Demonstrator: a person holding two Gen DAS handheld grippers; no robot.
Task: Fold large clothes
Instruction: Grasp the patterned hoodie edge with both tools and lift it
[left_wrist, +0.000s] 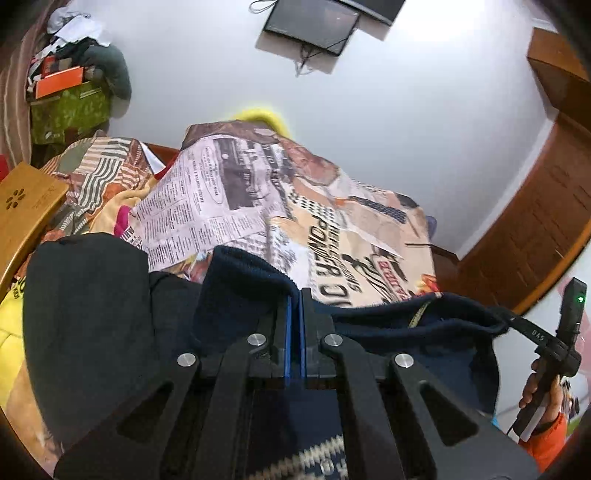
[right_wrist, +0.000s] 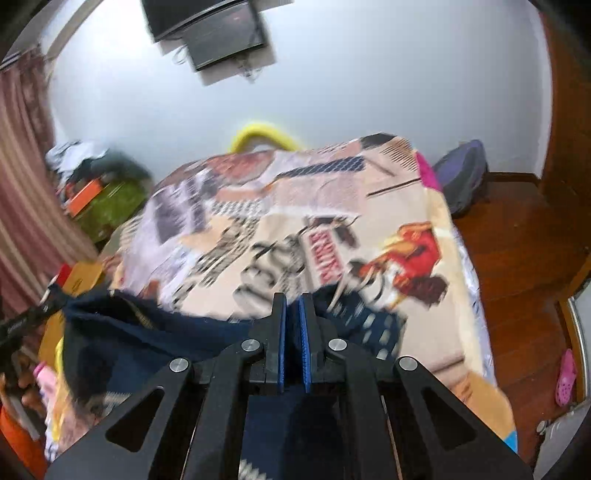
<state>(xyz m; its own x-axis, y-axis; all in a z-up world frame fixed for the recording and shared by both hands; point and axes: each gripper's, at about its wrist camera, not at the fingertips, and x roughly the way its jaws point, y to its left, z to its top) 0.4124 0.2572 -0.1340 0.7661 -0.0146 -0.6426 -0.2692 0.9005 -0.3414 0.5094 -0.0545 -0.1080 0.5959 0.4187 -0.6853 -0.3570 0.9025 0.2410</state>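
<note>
The dark blue sweater (left_wrist: 251, 291) hangs stretched between the two grippers, held up above the near end of the bed (right_wrist: 436, 339). It is a thick knit with a cream-and-blue patterned band that shows low down under each tool. Its upper edge runs as a loose, sagging line from one gripper to the other, and part of the body droops toward the bed.

The left gripper (left_wrist: 295, 295) has its blue-padded jaws pressed together on a fold of the sweater's ribbed edge, the knit rising just past the fingertips. The right gripper (right_wrist: 291, 301) is likewise clamped on the sweater, with blue knit caught in the narrow slit between its pads. In the left camera's view the right gripper appears at the far right edge, gripped by a hand (left_wrist: 543, 395) in an orange sleeve, with the sweater's edge reaching up to it.

Under the sweater, the bed is covered by a printed blanket (right_wrist: 295, 206) with newspaper text, black lettering and a red-and-orange figure. A black garment (left_wrist: 85, 325) lies at the left of the sweater, next to yellow cloth. Beyond that, left of the bed, sit a wooden box (left_wrist: 26, 210), a striped cloth and a pile of clothes on a green bag (left_wrist: 70, 110).

Behind the bed is a white wall with a dark screen (right_wrist: 210, 26) mounted high. Right of the bed is a wooden floor (right_wrist: 524, 243) with a grey and purple backpack (right_wrist: 465, 177) against the wall and a pink shoe (right_wrist: 565, 376) nearer the camera.
</note>
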